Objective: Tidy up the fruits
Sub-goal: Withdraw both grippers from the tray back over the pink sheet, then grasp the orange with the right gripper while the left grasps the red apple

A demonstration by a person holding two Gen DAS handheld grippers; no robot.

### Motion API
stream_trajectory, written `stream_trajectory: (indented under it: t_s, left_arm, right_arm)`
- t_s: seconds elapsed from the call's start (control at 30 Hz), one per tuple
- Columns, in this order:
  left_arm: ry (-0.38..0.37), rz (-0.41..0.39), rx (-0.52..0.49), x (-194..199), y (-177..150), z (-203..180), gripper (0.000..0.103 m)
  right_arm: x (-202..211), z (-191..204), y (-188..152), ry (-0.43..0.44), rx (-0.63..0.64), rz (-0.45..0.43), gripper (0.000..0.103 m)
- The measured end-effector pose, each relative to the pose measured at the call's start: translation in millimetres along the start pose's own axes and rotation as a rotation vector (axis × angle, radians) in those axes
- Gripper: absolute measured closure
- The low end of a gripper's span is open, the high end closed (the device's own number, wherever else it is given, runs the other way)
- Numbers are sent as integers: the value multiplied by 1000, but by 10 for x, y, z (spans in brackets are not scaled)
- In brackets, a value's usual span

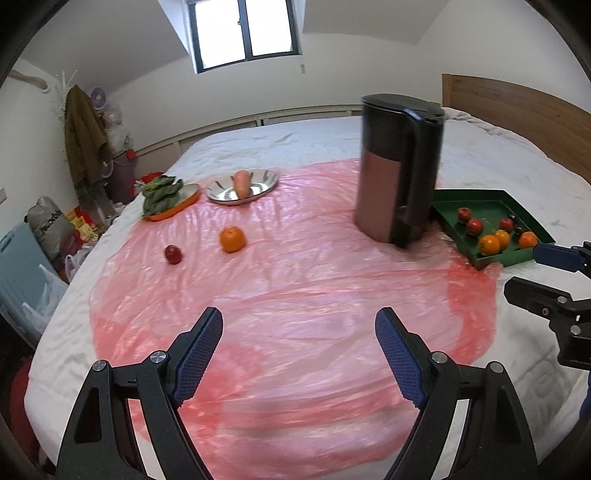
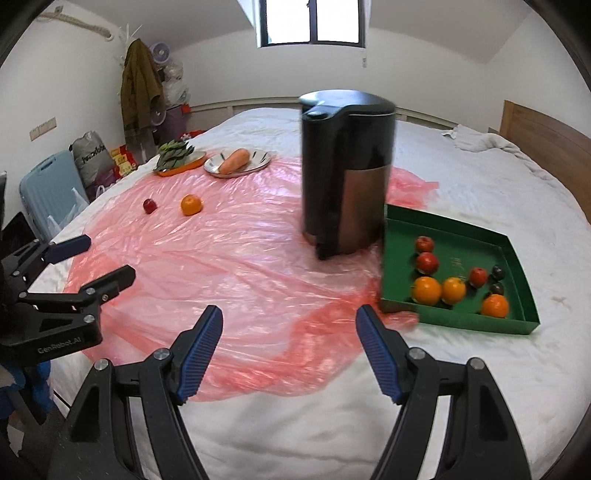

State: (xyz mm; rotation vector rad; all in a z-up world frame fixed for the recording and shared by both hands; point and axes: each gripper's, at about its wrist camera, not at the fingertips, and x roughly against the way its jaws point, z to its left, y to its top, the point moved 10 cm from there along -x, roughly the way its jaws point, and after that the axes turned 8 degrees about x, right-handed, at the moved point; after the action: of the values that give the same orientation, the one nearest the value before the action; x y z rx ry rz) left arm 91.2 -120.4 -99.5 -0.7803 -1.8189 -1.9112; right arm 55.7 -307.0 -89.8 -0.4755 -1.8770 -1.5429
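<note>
Now my left gripper and right gripper both gape wide, holding nothing, above the pink plastic sheet; a loose round orange and small red apple lie far from the green cardboard tray.

- Bright, soft daylight enters from a window on the far wall; its panes are blown out white.
- Shadows are faint.
- A pink plastic sheet shows mild glare.
- Strong fisheye curving, dark corners, slight motion blur.
</note>
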Motion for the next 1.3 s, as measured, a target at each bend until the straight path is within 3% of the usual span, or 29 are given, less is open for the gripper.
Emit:
stream_trajectory:
  t_s: [0.43,0.73,1.03,1.3]
  left_arm:
    - [59,0,81,-156,-74,811,20]
    - [99,-1,145,-304,59,1331,20]
    - [114,5,144,-516,236,1514,19]
    - [127,15,130,-767,405,1596,18]
  right_arm:
    - [-351,555,132,44,43,16,0]
    - [-538,843,341,42,72,12,0]
    - [-809,1035,493,111,59,39,0]
    - [-1019,1238,875,191,50,-1,0]
